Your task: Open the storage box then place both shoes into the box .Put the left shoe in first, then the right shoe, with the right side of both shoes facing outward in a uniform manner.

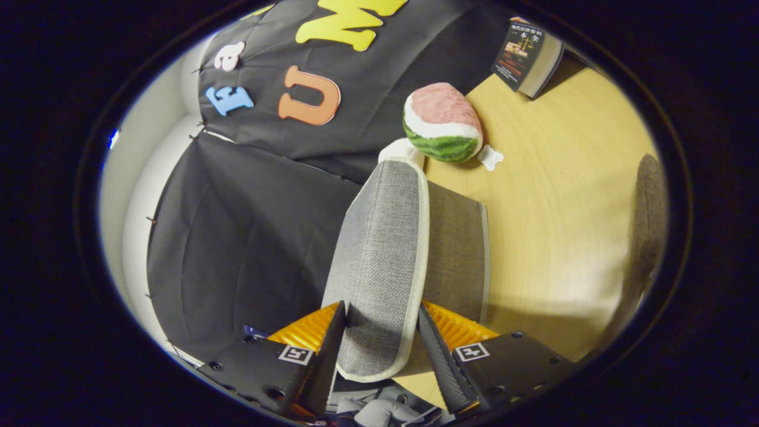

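Observation:
The storage box's lid (379, 261), light grey fabric with a white trim, stands lifted on edge between my fingers. My gripper (382, 339) is shut on the lid's near edge, with the left finger (329, 350) and the right finger (436, 350) pressing on either side. Behind the lid is the darker grey body of the box (459, 249), resting on the wooden table (563, 237). A grey and white shape (379, 410), possibly a shoe, peeks out beneath the fingers, mostly hidden.
A watermelon plush (445, 121) lies beyond the box with a small white bone-shaped piece (490, 158) beside it. A book (528, 56) stands further back. A blurred dark grey object (647, 225) sits at the table's far side. Black cloth wall (237, 237) hangs beside the box.

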